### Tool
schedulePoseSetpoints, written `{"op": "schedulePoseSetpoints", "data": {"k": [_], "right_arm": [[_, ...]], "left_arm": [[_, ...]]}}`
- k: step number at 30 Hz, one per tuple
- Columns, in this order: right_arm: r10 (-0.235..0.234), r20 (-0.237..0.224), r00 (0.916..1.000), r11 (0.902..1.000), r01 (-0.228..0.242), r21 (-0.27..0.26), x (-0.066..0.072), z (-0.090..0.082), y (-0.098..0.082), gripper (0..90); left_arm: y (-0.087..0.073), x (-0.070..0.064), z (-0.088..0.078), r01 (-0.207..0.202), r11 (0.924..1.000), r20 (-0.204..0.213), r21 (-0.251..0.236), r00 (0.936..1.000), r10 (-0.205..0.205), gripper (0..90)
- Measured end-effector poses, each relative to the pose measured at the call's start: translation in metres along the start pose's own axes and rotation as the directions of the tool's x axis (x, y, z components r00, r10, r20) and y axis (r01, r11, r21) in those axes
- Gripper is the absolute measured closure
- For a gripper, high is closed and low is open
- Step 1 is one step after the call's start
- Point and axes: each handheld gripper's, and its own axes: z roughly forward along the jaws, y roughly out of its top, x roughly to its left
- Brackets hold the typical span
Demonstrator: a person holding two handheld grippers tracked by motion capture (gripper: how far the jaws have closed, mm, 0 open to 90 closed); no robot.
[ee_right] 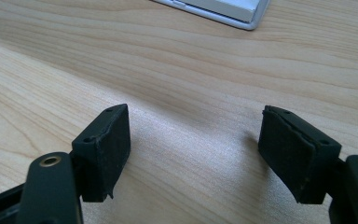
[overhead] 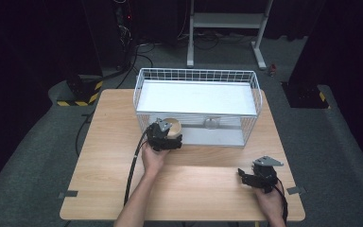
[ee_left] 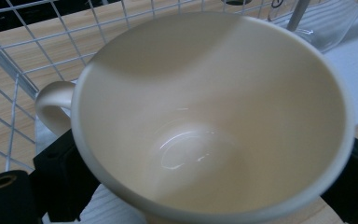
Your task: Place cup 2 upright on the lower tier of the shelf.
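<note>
One cream cup (ee_left: 205, 116), one wire basket (overhead: 196, 75), two claws

high: overhead, forward-down | tong cameras: close | shared: table (overhead: 203, 184), rack (overhead: 196, 106)

Grey carpet (overhead: 38, 142), dark walls — metal stand (overhead: 227, 21) beyond the wooden table (overhead: 203, 184).

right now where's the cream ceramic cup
In the high view the cream ceramic cup sits left of centre at the open front of the white wire basket, held between the jaws of the left tool.
</note>
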Motion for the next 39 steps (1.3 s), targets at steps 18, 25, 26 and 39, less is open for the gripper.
{"op": "schedulePoseSetpoints", "data": {"k": [18,25,26,39], "right_arm": [[0.002,0.000,1.0000,1.0000,-0.002,0.001,0.000,0.000,0.000,25.0],[0.001,0.001,1.0000,1.0000,-0.001,0.000,0.000,0.000,0.000,25.0],[0.001,0.001,1.0000,1.0000,-0.001,0.000,0.000,0.000,0.000,25.0],[0.002,0.000,1.0000,1.0000,-0.002,0.001,0.000,0.000,0.000,25.0]], "left_arm": [[-0.002,0.002,0.000,0.012,0.9984,0.010,0.055,0.9999,-0.012,1.7],[-0.001,0.002,-0.005,0.014,0.9981,0.024,0.060,0.9996,-0.015,2.1],[-0.001,0.002,-0.006,0.013,0.9980,0.025,0.062,0.9996,-0.015,2.4],[-0.010,0.006,-0.017,0.028,0.9973,0.036,0.068,0.9989,-0.031,10.6]]}}
